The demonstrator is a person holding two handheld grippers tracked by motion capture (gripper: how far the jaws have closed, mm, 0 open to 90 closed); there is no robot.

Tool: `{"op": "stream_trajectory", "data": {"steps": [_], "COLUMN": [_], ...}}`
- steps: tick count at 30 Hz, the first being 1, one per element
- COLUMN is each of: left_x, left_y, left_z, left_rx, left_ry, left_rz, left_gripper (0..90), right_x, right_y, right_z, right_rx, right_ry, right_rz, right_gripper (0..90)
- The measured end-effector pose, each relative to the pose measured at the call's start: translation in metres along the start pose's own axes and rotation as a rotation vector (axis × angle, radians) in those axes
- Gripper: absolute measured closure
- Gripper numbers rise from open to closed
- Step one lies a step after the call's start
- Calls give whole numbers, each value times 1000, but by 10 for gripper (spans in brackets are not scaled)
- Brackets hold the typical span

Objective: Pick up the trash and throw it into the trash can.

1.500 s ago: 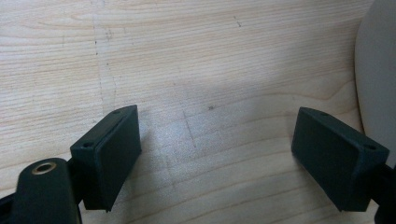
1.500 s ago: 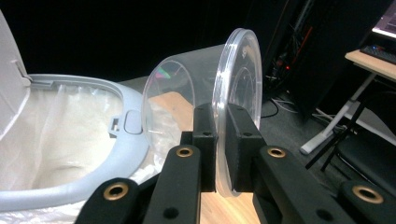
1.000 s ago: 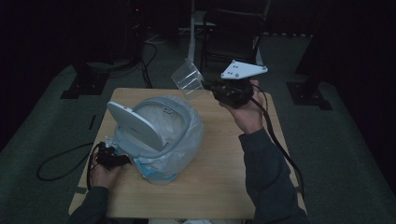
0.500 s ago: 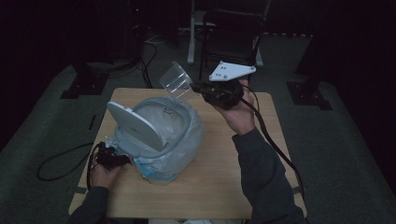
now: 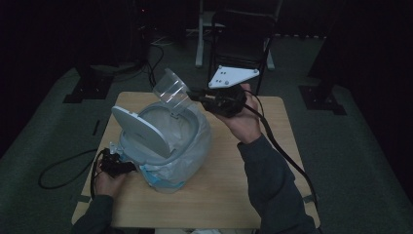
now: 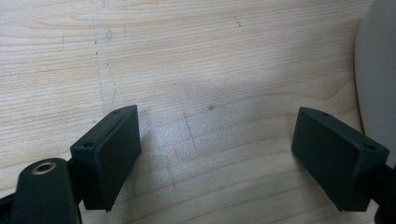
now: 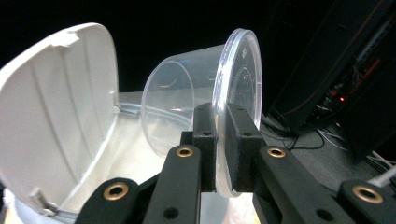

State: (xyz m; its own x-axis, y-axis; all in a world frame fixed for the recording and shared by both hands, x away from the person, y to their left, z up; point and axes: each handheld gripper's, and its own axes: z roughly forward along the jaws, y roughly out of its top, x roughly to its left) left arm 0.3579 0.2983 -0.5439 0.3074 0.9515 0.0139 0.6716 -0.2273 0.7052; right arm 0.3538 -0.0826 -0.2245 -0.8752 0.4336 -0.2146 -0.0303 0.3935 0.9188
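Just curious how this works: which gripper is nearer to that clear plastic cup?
Right. The right gripper is clamped on the clear plastic cup's rim above the bin; the left gripper rests low beside the bin, apart from it.

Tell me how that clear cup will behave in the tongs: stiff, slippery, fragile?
The cup looks thin, clear plastic, so probably light and somewhat flexible. The right tongs pinch only its rim, so it may pivot or slip. Squeezing harder could crack it.

I see dark long sleeves on both of my operator's arms. The right hand-held gripper is black, topped by a grey 3-cornered plate with small holes, and trails a black cable. Brass-ringed screw holes dot its arms. The left hand-held gripper carries 2 flat black rectangular pads.
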Motion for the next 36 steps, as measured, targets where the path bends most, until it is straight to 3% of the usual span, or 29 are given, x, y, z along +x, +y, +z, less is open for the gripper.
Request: {"op": "stream_trajectory", "data": {"steps": [7, 10, 12, 13, 14, 15, 17, 22, 25, 36], "left_x": [0, 0, 0, 0, 0, 0, 0, 0, 0, 0], "left_y": [0, 0, 0, 0, 0, 0, 0, 0, 0, 0], "left_z": [0, 0, 0, 0, 0, 0, 0, 0, 0, 0], "left_rx": [0, 0, 0, 0, 0, 0, 3, 0, 0, 0], "left_ry": [0, 0, 0, 0, 0, 0, -1, -1, 1, -1], "left_rz": [0, 0, 0, 0, 0, 0, 3, 1, 1, 0], "left_gripper": [166, 166, 166, 166, 166, 166, 166, 166, 166, 166], "right_x": [5, 8, 9, 9, 9, 10, 10, 10, 10, 6], "right_y": [2, 5, 7, 7, 7, 7, 7, 3, -2, -6], "right_z": [-2, -2, 0, 2, 4, 5, 5, 7, 9, 12], "right_rx": [-17, -8, -7, 7, 11, 5, 10, 59, 80, 81], "right_ry": [87, 101, 147, 199, 254, 271, 257, 160, 130, 94], "right_rz": [11, -1, 10, 24, 31, 31, 29, 4, -1, 23], "right_gripper": [833, 833, 827, 790, 686, 621, 598, 538, 510, 450]}}
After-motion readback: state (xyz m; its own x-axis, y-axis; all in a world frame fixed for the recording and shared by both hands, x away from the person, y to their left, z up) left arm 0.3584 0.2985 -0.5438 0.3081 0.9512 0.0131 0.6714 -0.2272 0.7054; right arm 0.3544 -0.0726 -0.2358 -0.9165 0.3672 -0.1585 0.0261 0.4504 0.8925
